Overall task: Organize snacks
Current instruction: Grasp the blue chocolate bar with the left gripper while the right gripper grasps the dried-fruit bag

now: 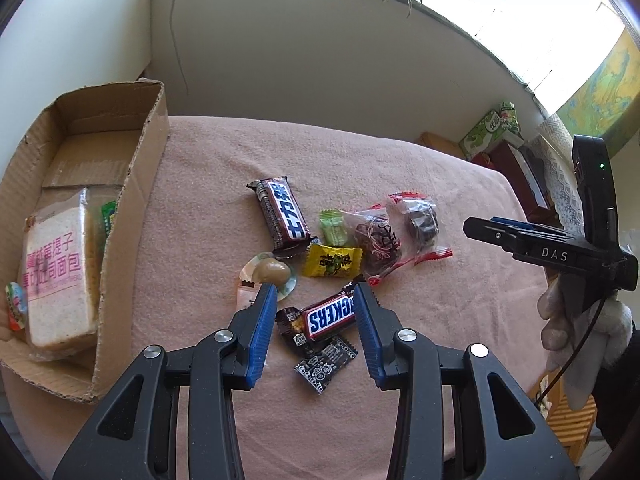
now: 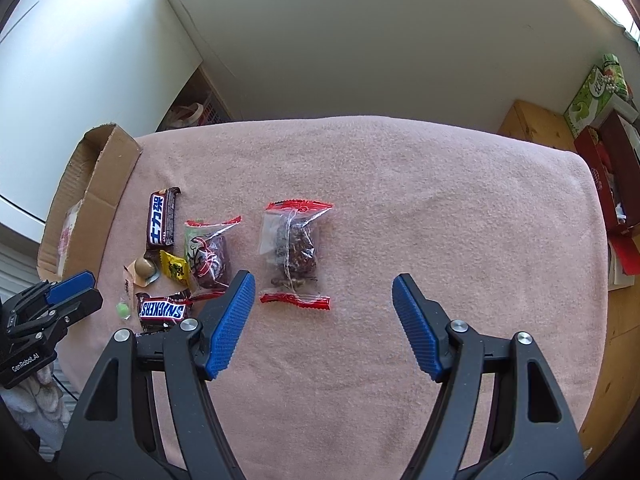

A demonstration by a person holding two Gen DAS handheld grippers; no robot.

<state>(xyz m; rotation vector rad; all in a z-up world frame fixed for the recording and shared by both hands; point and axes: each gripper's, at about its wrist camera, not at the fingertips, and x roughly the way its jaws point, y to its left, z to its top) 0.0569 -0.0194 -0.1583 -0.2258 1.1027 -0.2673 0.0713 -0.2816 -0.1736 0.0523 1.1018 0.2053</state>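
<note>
Left wrist: Snickers bar (image 1: 331,315), candies crowding, cardboard box (image 1: 132,184) beside

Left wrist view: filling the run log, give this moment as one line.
left gripper: open over Snickers | right gripper: open | box: bread inside

- My right gripper (image 2: 323,300), black with blue ribbed pads, hangs with jaws wide apart over the pink fleece cloth (image 2: 440,208).
- Just ahead of it lies a clear red-edged packet of dark snack (image 2: 294,250).
- Far left stands a torn brown cardboard box (image 2: 90,200).
</note>
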